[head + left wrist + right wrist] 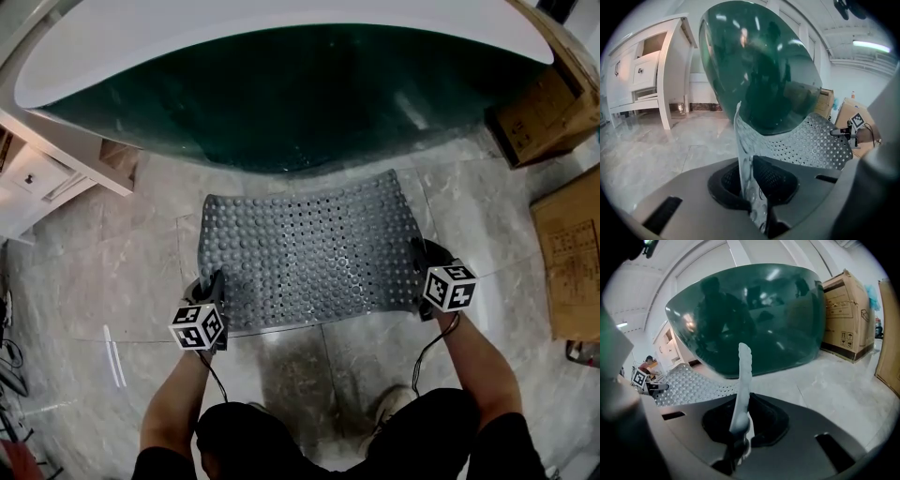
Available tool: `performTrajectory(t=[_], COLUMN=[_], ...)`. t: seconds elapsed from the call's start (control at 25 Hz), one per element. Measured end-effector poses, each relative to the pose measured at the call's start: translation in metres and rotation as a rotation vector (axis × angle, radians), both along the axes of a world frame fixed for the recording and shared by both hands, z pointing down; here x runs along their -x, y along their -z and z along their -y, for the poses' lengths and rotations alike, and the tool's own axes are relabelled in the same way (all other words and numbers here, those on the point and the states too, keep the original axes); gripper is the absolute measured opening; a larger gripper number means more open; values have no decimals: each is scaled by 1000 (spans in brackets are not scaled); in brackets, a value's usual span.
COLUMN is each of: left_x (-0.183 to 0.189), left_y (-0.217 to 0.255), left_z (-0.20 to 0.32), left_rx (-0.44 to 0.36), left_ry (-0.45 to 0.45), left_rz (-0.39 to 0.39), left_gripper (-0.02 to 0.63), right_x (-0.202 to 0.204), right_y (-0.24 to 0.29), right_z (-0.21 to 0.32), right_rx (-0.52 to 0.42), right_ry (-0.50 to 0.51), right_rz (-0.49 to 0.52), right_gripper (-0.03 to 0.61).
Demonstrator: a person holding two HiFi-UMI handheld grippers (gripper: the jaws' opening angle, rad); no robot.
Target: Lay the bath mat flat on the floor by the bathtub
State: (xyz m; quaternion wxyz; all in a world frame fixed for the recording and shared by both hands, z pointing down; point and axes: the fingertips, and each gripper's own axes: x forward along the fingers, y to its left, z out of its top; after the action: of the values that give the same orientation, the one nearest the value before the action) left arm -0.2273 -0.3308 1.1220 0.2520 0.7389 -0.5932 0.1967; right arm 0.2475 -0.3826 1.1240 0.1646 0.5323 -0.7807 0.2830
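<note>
A grey perforated bath mat [309, 251] with raised bumps is stretched out just above the marble floor, in front of the dark green bathtub [281, 94]. My left gripper [212, 291] is shut on the mat's near left corner; in the left gripper view the mat [806, 143] runs up from between the jaws and off to the right. My right gripper [422, 274] is shut on the near right corner, and the mat's edge [743, 380] stands upright between its jaws, with the bathtub [754, 319] close behind.
A white cabinet [47, 159] stands at the left beside the tub. Cardboard boxes [544, 103] sit at the right, with another flat box [572, 253] nearer. Cables lie at the far left floor edge. The person's knees and shoe [394, 408] are just behind the mat.
</note>
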Motion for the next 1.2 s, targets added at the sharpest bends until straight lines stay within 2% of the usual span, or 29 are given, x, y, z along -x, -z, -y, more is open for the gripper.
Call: performTrajectory(t=[0.4,0.56,0.72,0.96,1.2], left_x=[23,32,36,43,42], left_y=[-34,-42,-41,-32,-25], left_z=[-2,-2,-3,-4,-6], left_rx=[57,78,67,43,22], left_ry=[93,127,135,137,132], left_rz=[57,80,108,119,104], left_gripper=[37,37,41,52,52], right_x=[-14,-27,-40,-34,-22], right_y=[-34,-38,-41,-34,-22], right_z=[3,10,9,8,5], right_rx=[60,69,67,47,16], right_ry=[-21,-88,-130,-109,-44], right_rz=[-83,-56,-38,-48,-94], right_gripper=[37,64,61,58,17])
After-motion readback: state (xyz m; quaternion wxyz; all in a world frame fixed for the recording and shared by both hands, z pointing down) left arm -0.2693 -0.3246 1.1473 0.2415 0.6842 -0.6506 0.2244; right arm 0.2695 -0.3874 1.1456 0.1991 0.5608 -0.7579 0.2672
